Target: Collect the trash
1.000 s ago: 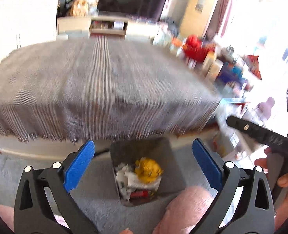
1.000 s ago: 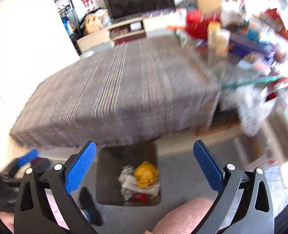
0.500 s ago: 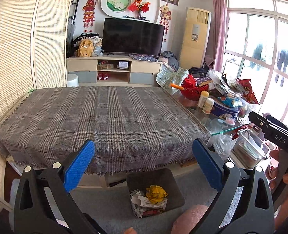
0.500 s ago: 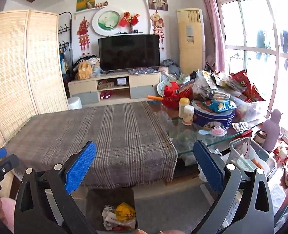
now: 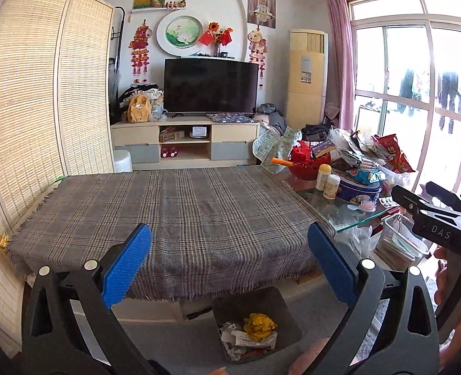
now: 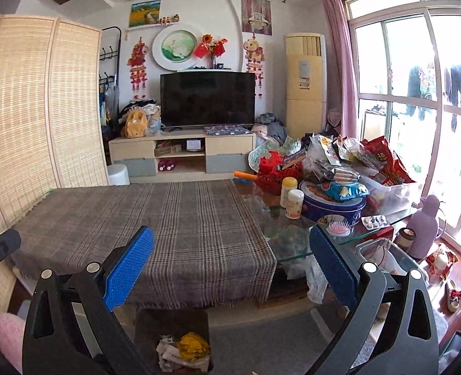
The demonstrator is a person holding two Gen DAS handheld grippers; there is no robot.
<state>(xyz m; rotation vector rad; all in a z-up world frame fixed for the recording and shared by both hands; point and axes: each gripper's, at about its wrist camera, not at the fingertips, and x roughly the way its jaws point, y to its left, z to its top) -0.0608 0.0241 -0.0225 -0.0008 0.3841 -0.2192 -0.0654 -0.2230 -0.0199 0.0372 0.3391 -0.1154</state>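
A dark trash bin point(image 5: 280, 306) stands on the grey floor below the table's near edge, holding crumpled white paper and a yellow wad point(image 5: 259, 325); it also shows in the right wrist view point(image 6: 155, 325). My left gripper point(image 5: 230, 250) is open and empty, held above the plaid tablecloth point(image 5: 180, 209). My right gripper point(image 6: 232, 253) is open and empty, above the cloth's right edge. The right gripper's body shows at the right of the left wrist view point(image 5: 436, 222).
A glass table section point(image 6: 280, 218) on the right carries a blue tin point(image 6: 333, 206), two small bottles, a red basket, snack bags and a pink brush. A clear box stands below it. A TV stand is behind; a bamboo screen is on the left.
Both grippers have lifted and tilted up from looking down at the bin to facing across the table toward the TV. Both stayed open and empty.
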